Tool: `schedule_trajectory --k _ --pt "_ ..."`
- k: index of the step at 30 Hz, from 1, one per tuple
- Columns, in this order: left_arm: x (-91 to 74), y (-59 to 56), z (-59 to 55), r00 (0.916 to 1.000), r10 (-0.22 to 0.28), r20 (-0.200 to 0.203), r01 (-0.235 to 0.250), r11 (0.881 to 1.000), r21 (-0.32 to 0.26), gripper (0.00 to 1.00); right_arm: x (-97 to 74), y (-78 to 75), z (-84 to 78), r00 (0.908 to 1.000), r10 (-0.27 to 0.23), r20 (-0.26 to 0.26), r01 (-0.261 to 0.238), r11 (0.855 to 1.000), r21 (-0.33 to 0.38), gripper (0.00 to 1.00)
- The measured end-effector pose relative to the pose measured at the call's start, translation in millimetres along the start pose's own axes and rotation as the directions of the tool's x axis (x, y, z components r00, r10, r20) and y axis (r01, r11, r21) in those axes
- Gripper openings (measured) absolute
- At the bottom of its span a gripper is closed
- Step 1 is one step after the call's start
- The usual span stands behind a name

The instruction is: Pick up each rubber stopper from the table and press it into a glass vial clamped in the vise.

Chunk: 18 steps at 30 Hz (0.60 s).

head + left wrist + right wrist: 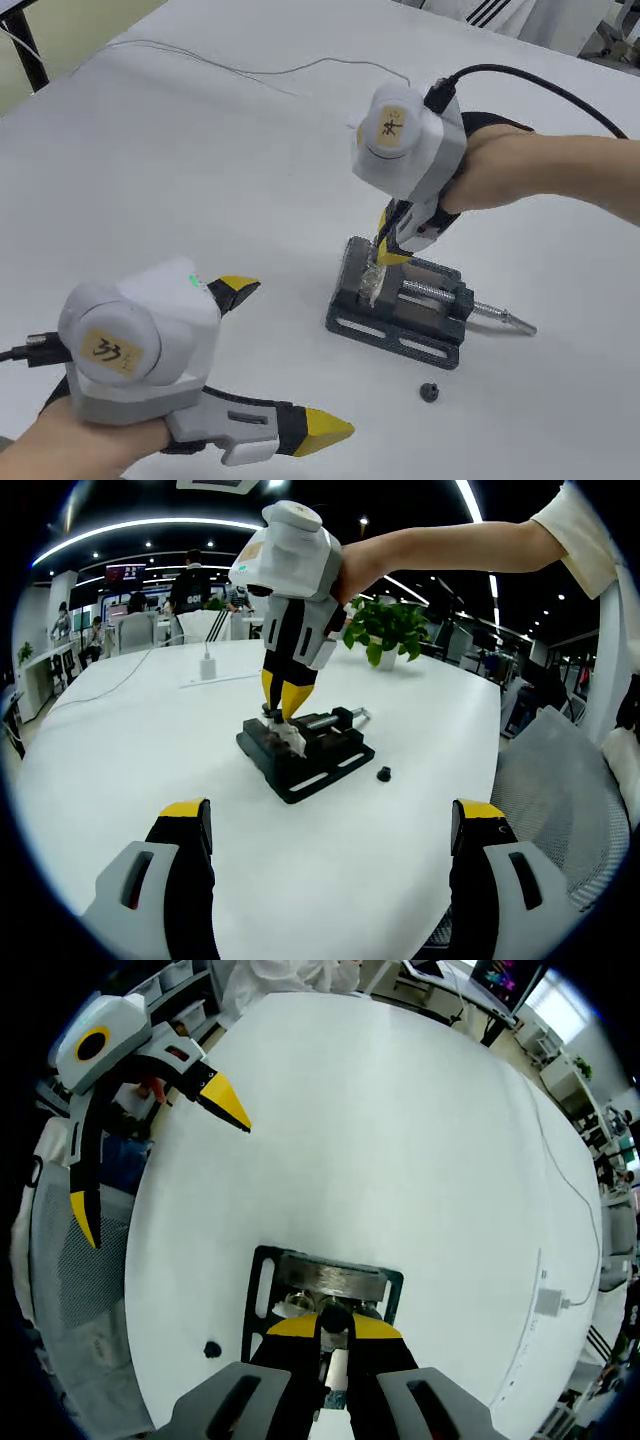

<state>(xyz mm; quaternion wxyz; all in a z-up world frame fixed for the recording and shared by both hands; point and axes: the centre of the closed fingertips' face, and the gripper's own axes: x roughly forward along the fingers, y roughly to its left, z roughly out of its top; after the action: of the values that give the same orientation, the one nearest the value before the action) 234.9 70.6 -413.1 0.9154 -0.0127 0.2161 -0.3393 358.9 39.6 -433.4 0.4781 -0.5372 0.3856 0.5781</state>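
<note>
A dark vise (400,318) stands on the white table with clear glass vials (371,282) clamped in its jaws. My right gripper (384,252) points down onto the vials. In the right gripper view its yellow tips (335,1326) are shut on a black rubber stopper (335,1317), right above the vise (322,1278). Another black stopper (429,391) lies loose on the table in front of the vise, also seen as a small dark stopper (383,774) (211,1348). My left gripper (286,360) hovers open and holds nothing, well to the left of the vise (305,752).
A thin cable (250,68) runs across the far side of the white table (180,170). The vise's screw handle (500,320) sticks out to the right. A potted plant (385,630) and a mesh chair (560,810) stand beyond the table.
</note>
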Motion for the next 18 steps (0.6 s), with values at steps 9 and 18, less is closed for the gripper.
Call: schedule_trajectory --k 9,18 --pt "1.3 -0.8 0.4 1.0000 -0.001 0.004 0.001 1.000 -0.003 0.98 0.6 0.8 0.5 0.9984 -0.057 -0.002 0.057 0.998 0.031 0.04" --pt "0.8 1.8 2.0 1.0000 0.006 0.008 -0.005 1.000 -0.008 0.98 1.3 -4.1 -0.7 0.9983 -0.040 0.041 0.040 0.999 0.009 0.06"
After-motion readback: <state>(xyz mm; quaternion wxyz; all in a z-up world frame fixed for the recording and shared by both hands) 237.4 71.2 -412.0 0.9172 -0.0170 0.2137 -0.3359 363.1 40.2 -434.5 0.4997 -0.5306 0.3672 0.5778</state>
